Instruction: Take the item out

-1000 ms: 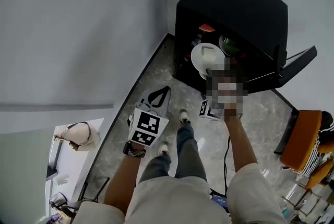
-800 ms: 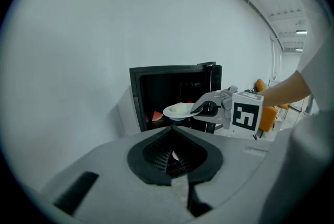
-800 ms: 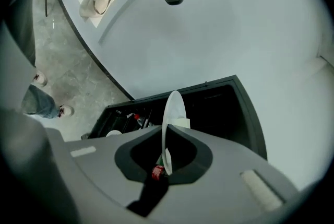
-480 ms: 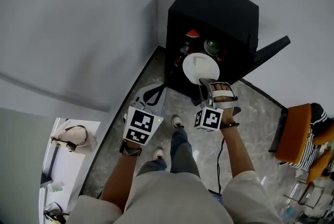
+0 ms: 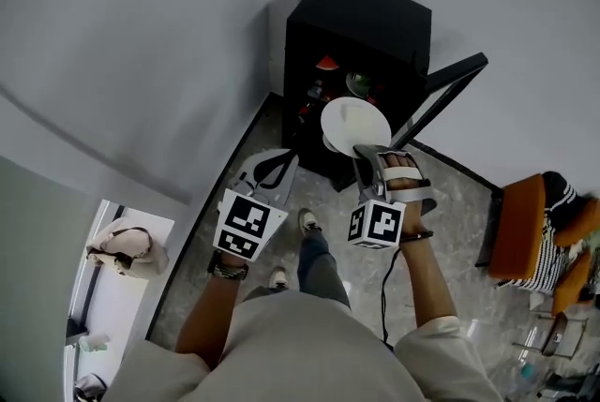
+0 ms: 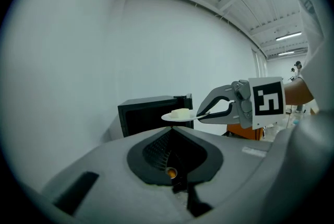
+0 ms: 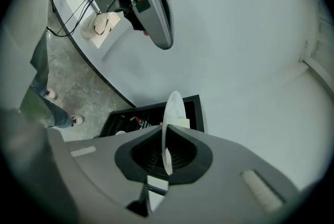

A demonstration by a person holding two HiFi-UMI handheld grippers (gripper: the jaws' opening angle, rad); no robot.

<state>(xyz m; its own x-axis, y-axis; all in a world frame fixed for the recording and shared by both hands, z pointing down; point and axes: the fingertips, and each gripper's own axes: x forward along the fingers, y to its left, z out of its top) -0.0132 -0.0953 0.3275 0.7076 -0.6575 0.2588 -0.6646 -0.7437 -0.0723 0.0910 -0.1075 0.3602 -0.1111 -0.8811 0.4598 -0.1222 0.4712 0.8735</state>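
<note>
A white plate [image 5: 356,126] carrying a pale block [image 5: 350,115] hangs level in front of the open black cabinet [image 5: 366,16]. My right gripper [image 5: 362,153] is shut on the plate's near rim. The right gripper view shows the plate [image 7: 171,113] edge-on between the pads, with the cabinet [image 7: 125,118] behind it. From the left gripper view I see the plate [image 6: 177,116], the block [image 6: 180,112] and the right gripper [image 6: 200,115] out at the right. My left gripper [image 5: 286,161] hovers left of the plate, shut, nothing in it.
The cabinet door [image 5: 450,86] swings out to the right. Inside sit a red-topped item [image 5: 326,63], a green bowl [image 5: 359,83] and a bottle. An orange chair [image 5: 520,227] stands at the right, a cable runs over the stone floor, and the person's shoes are below.
Both grippers have risen and drawn back from the cabinet. The plate, earlier at the cabinet's opening, now hangs outside in front of it, still in the right gripper.
</note>
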